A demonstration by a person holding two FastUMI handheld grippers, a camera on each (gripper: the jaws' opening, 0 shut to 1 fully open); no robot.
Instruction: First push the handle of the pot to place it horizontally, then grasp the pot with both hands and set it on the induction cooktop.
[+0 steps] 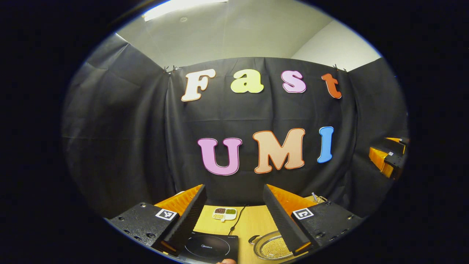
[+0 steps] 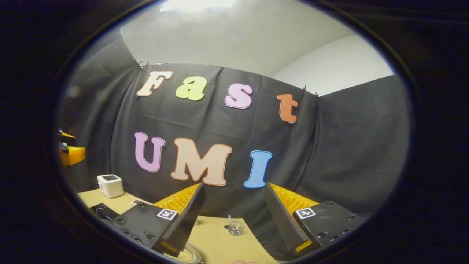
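Observation:
In the left gripper view the pot [image 1: 272, 246] sits low on the wooden table [image 1: 253, 222], a round metal vessel with a short handle [image 1: 253, 239] on its left side. The black induction cooktop [image 1: 211, 248] lies just left of it. My left gripper [image 1: 233, 187] is held open above them, with nothing between its fingers. In the right gripper view my right gripper [image 2: 235, 185] is also open and empty, raised over the table. A sliver of the pot's rim [image 2: 189, 255] shows under its left finger, and a corner of the cooktop [image 2: 99, 211] shows further left.
A small white dish of beans [image 1: 224, 213] and the cooktop's cable [image 1: 237, 219] lie behind the cooktop. A small glass with a spoon [image 2: 235, 228] and a white cube device [image 2: 110, 185] stand near the cloth wall. The other gripper shows at each view's edge [image 1: 388, 156] [image 2: 70, 151].

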